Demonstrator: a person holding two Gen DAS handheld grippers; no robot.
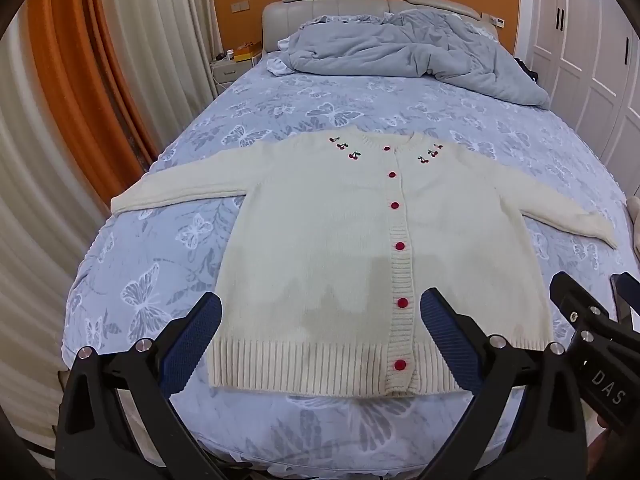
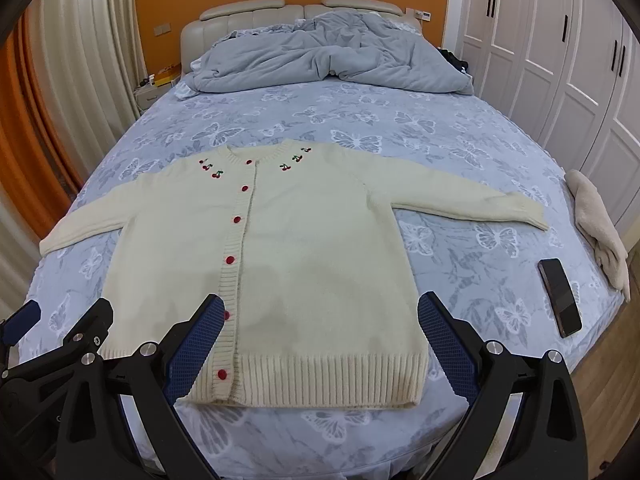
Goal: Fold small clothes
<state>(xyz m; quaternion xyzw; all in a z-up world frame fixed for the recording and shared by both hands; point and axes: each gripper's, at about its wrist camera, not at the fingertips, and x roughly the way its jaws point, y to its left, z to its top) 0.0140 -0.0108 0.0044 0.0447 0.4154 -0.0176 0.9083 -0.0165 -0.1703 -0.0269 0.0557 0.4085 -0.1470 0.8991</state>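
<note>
Cream knitted cardigan with red buttons and small embroidered cherries (image 1: 352, 240) lies flat and face up on the blue bedsheet printed with white butterflies (image 1: 160, 264), straight ahead of both claws, its ribbed hem nearest them and its collar farthest, both sleeves spread out sideways. Bare sheet runs between the hem and the near edge of the bed below the claws, and more sheet lies beyond the collar up to the rumpled grey-blue quilt (image 1: 400, 48) by the padded beige headboard (image 1: 360, 4). The end of the left sleeve reaches close to the bed's left edge; past the right sleeve there is open sheet

Left gripper (image 1: 320, 332) stands wide apart, its textured blue pads (image 1: 448, 332) hovering over the hem's left half and holding nothing; I cannot tell whether the tips touch the knit. Right gripper (image 2: 320, 332) is likewise spread wide and empty, framing the hem's right half. The two sit side by side, near each other

To the right of the right claw a flat black rectangular phone (image 2: 560, 298) rests on the sheet near the bed edge, and farther on a soft, crumpled cream cloth (image 2: 600, 224) hangs over that edge. The cardigan's body is a fine knit, its button band and hem thickly ribbed
</note>
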